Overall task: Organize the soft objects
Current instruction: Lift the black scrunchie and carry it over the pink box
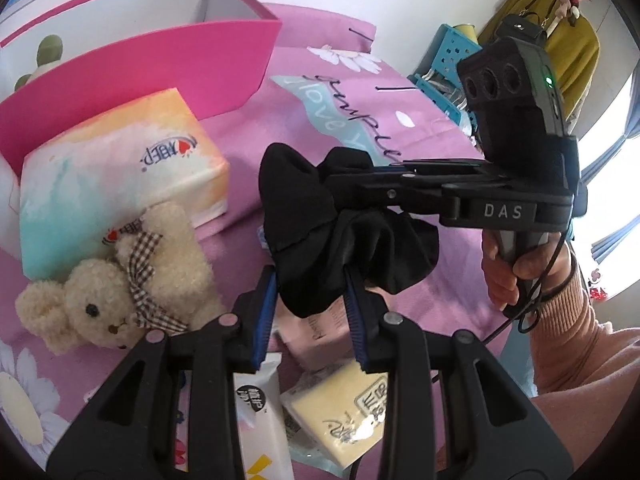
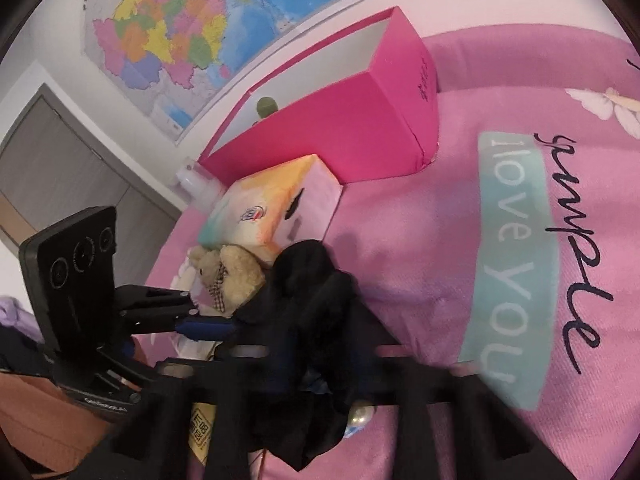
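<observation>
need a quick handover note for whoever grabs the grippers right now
Left gripper: shut on the black scrunchie, held above the bed.
Right gripper: shut on the same scrunchie from the side.
Teddy bear lies against the tissue pack, in front of the open pink box.
Done: something green sits in the box.
Left: scrunchie, bear and probably the tissue pack go into the box.

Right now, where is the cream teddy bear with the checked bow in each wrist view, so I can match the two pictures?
Left wrist view: the teddy bear lies at lower left, leaning on the pastel tissue pack.
Right wrist view: it sits left of centre, small, below that tissue pack, beside the black scrunchie.
Shared landmark: the open pink box stands behind the tissue pack in both views.
</observation>
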### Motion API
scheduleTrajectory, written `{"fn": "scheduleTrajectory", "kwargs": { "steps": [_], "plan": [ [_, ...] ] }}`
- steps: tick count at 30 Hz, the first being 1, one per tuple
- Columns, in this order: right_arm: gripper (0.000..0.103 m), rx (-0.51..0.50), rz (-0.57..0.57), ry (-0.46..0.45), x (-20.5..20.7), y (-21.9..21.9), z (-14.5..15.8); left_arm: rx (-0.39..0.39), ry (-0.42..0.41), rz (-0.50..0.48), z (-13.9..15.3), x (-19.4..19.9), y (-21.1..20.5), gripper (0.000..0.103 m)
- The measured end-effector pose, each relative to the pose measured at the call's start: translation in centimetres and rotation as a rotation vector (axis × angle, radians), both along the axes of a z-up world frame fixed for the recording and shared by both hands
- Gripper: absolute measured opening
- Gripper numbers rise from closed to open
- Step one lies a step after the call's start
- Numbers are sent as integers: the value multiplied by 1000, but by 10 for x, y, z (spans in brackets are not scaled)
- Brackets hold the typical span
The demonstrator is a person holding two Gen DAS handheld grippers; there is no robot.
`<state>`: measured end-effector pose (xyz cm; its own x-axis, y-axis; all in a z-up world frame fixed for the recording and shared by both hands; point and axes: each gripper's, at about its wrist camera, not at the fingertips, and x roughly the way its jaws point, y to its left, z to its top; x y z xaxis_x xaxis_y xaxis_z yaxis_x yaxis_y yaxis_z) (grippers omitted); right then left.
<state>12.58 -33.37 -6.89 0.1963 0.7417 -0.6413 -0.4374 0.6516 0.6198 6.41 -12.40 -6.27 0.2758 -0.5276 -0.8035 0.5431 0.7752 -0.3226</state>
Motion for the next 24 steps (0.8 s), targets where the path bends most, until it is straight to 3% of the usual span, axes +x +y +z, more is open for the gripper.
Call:
{"fn": "scheduleTrajectory", "kwargs": {
  "steps": [5,12,19,24],
  "plan": [
    [13,10,-33,-59,-8,-6,21,-44,-28,-13,15,-2,-1,34],
    [13,52,-63,-162,-9,-13,68,-78,-133,-6,56,1,1,34],
    [13,58,-54,-288,18,2,116,-52,-223,66,92,26,9,34],
    [13,58,-49,-332,45,20,133,-21,-259,129,108,54,17,34]
  ]
}}
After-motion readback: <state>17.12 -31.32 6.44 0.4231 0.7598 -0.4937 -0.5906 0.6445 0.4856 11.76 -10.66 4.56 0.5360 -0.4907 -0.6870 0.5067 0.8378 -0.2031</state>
